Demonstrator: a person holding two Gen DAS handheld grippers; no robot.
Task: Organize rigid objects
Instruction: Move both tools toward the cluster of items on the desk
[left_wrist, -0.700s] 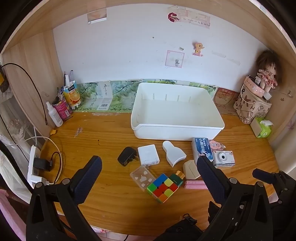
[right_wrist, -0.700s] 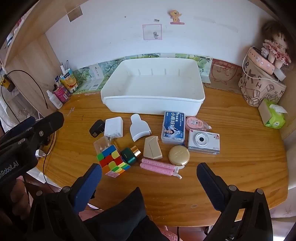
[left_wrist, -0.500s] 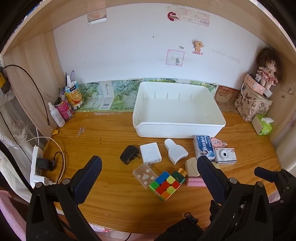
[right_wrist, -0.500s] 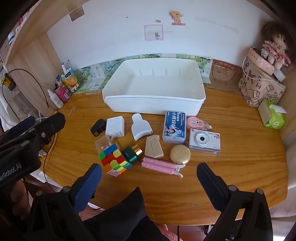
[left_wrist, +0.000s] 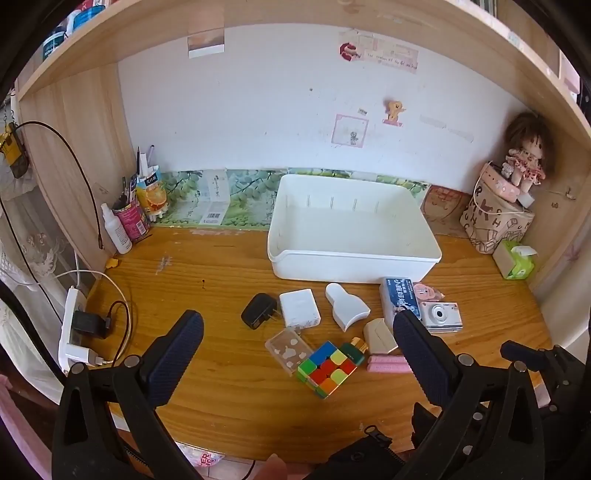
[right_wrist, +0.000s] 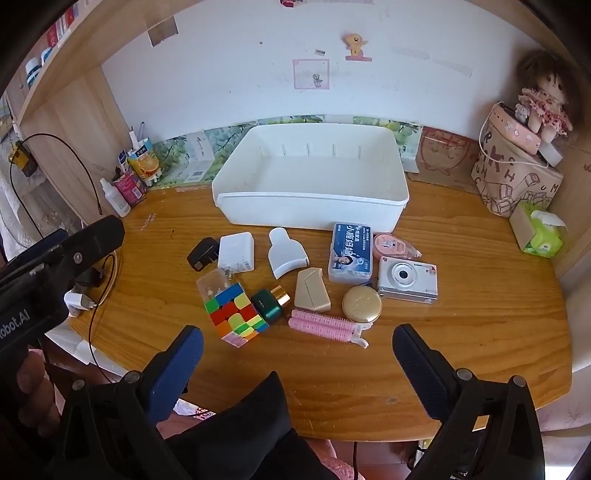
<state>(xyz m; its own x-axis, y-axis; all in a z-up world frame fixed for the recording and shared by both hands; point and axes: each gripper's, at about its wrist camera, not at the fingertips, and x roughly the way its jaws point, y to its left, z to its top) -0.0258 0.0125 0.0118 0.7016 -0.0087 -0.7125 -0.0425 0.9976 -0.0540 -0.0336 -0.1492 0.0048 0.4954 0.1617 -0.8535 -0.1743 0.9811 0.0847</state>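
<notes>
Both views are pulling back slightly, so the objects are sitting a little farther beyond the fingers. Left gripper (left_wrist: 295, 345) and right gripper (right_wrist: 297, 350) are standing wide open, holding nothing. Ahead of the fingers one white bin (right_wrist: 314, 206) is waiting behind one Rubik's cube (right_wrist: 236, 312), one camera (right_wrist: 407, 279), two pink rollers (right_wrist: 323, 325) and one blue box (right_wrist: 349, 252) with Chinese writing.

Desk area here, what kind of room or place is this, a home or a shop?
Probably a home study desk: a wooden desk built under shelves, a doll on a bag, and stickers on the wall.
</notes>
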